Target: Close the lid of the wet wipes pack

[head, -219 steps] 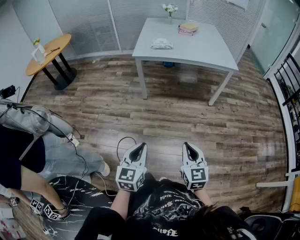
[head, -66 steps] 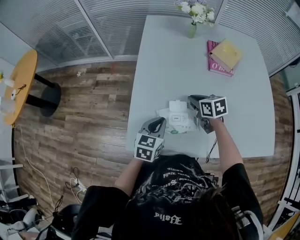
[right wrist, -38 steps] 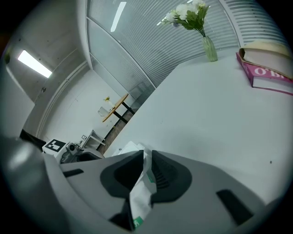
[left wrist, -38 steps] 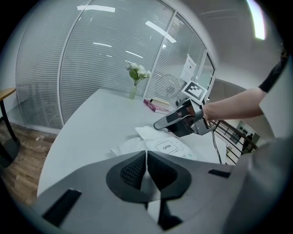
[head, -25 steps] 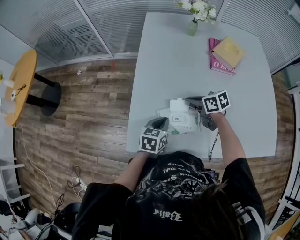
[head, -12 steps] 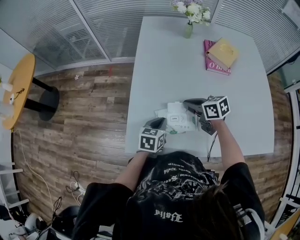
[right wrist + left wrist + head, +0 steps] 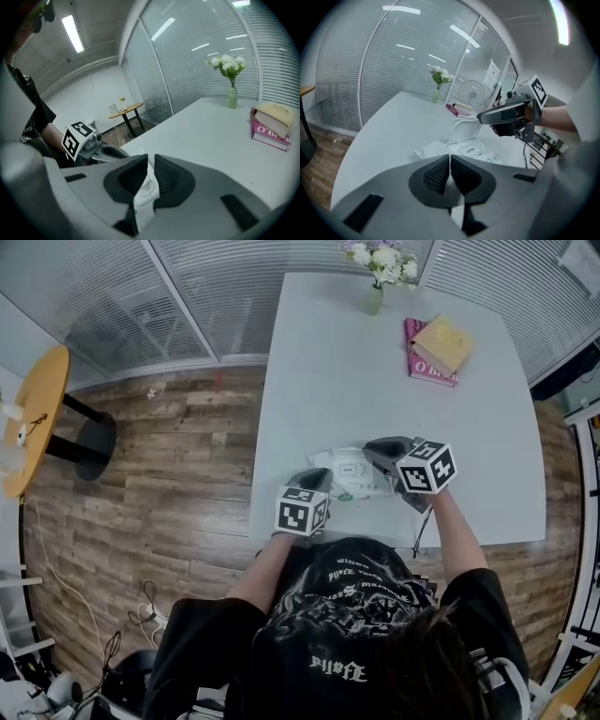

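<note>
The white wet wipes pack [image 7: 349,476] lies near the front edge of the white table [image 7: 375,362]. In the left gripper view its label [image 7: 470,150] faces up and its lid [image 7: 464,131] stands open and upright. My right gripper [image 7: 371,448] hovers at the lid's top edge, its fingertips [image 7: 482,119] right beside it. Its jaws are opening by a narrow gap, through which the white lid [image 7: 147,185] shows; I see no pads pressing on it. My left gripper [image 7: 316,480] rests just in front of the pack, shut and empty [image 7: 449,158].
A pink book with a yellow one on top [image 7: 434,349] and a vase of flowers [image 7: 375,268] stand at the table's far end. A round wooden side table [image 7: 33,413] stands on the floor at the left. The table's front edge is close to my body.
My right gripper has risen a little, rolled, and come over the lid's top edge. The left gripper has stayed in place.
</note>
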Demonstrator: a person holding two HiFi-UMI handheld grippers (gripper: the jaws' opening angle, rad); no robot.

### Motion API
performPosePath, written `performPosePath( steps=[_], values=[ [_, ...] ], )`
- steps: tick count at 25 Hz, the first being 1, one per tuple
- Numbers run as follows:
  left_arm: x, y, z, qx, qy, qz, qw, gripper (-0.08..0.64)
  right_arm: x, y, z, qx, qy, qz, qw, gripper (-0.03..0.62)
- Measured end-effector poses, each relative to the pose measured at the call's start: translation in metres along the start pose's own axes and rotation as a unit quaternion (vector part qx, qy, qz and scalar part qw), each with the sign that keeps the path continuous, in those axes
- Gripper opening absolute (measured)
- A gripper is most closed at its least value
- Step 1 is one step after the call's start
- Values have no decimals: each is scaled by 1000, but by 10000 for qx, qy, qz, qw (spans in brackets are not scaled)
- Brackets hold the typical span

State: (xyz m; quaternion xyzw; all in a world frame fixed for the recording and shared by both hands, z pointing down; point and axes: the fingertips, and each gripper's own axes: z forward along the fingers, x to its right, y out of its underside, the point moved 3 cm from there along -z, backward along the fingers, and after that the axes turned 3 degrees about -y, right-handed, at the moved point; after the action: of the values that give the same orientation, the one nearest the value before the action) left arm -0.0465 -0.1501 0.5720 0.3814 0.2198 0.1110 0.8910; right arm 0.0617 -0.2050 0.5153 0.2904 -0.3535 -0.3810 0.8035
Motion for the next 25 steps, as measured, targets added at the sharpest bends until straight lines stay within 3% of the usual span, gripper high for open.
performPosePath(
  steps=[7, 25],
  values=[
    [-2, -2, -1, -106, 180, -66, 9998, 12, -18, 12, -3, -296, 339, -970, 9943, 48],
    [10, -5, -14, 181, 139, -144, 9996, 12, -32, 53, 4, -934, 429, -1534, 9828, 60]
  ],
)
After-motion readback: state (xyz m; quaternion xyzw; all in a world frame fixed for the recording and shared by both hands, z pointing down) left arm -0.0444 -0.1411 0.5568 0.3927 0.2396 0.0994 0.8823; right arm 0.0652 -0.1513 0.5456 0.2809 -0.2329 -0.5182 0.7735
